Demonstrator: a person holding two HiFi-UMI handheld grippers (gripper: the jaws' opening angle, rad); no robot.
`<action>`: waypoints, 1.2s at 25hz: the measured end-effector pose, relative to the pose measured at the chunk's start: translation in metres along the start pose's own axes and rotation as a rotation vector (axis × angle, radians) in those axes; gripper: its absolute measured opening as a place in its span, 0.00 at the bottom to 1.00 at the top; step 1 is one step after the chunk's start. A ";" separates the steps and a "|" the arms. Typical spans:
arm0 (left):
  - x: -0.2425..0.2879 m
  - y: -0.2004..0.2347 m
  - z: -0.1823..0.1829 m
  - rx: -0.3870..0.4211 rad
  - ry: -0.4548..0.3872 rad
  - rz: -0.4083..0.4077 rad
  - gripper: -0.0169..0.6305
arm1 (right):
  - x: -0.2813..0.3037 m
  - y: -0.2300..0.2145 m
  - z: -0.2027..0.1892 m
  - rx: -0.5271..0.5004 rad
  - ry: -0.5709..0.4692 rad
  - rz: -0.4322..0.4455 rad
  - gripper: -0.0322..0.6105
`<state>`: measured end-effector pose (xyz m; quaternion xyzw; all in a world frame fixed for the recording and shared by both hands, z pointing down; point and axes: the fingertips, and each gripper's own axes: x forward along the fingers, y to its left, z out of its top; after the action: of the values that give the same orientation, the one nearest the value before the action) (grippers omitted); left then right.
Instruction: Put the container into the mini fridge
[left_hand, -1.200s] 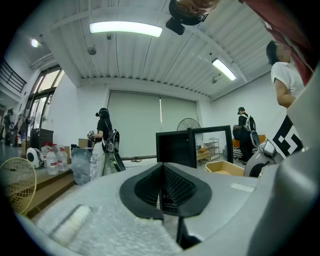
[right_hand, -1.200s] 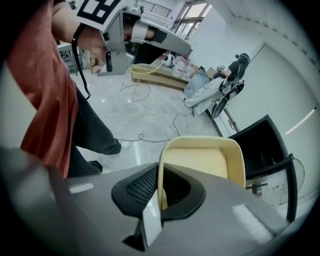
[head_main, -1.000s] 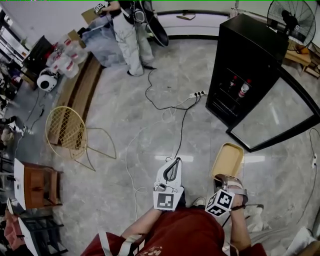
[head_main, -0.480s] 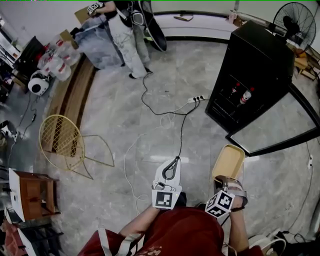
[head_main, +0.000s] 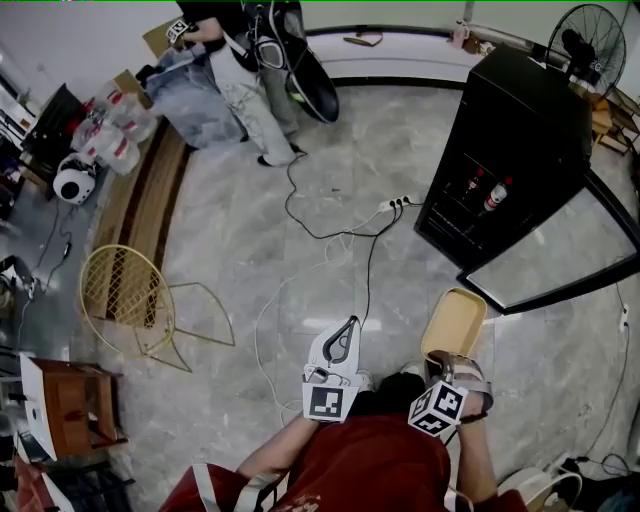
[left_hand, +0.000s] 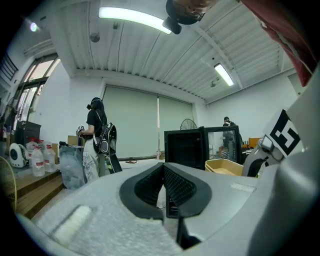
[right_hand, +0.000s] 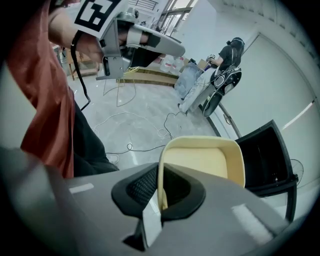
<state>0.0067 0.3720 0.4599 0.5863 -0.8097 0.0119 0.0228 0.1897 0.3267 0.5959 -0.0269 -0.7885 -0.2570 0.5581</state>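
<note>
Right gripper (right_hand: 160, 187) pinching the rim of the container (right_hand: 202, 160), left gripper (left_hand: 162, 170) closed on nothing, before the open fridge (head_main: 510, 130).

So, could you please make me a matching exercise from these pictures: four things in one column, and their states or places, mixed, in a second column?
1. left gripper
2. container
3. mini fridge door
4. wire chair

A. stands open
B. clamped by its rim in the right gripper
C. shut, nothing between its jaws
D. stands at the head view's left

Pairs: 1-C, 2-B, 3-A, 4-D.
</note>
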 end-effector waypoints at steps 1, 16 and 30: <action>0.000 0.002 -0.002 -0.004 0.006 0.000 0.03 | 0.001 -0.001 0.002 0.001 -0.002 -0.002 0.07; 0.051 0.004 0.002 0.027 0.002 -0.028 0.03 | 0.026 -0.047 0.004 0.036 -0.023 -0.001 0.07; 0.187 -0.002 -0.003 0.007 0.066 -0.083 0.03 | 0.077 -0.152 -0.024 0.118 0.005 0.015 0.07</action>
<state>-0.0494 0.1938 0.4727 0.6187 -0.7835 0.0329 0.0478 0.1318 0.1653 0.6131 0.0008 -0.8007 -0.2062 0.5625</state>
